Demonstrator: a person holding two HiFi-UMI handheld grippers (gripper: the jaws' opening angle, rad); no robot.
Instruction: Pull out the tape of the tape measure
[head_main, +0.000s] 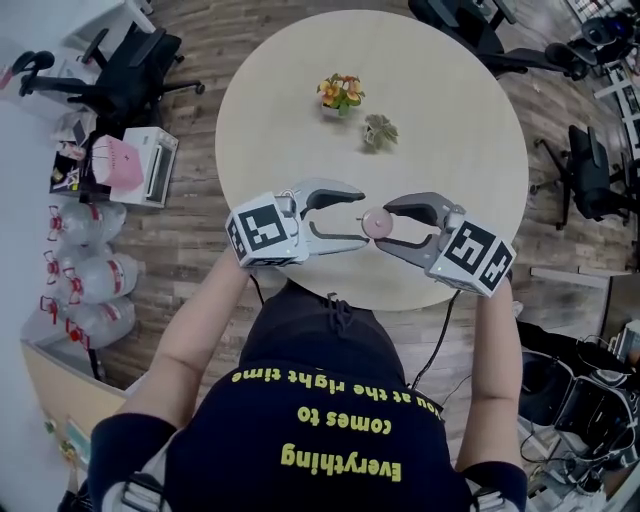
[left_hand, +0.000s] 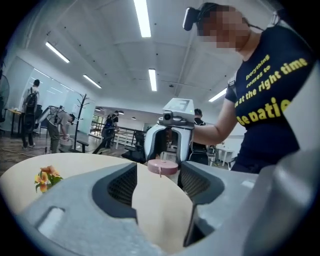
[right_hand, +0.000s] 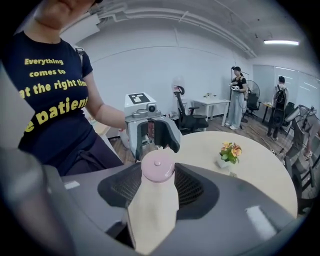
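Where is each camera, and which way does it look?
Head view: on the person's head, looking down at the table; arms, left hand-held gripper and right hand-held gripper show.
Left gripper view: on the left one, facing the right one; arm and shirt show.
Right gripper view: on the right one, facing the left one; arm and shirt show.
All share the tape measure and flowers.

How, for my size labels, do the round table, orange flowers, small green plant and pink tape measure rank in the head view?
1. round table, largest by far
2. orange flowers
3. small green plant, close to the flowers
4. pink tape measure, smallest, though nearest the camera
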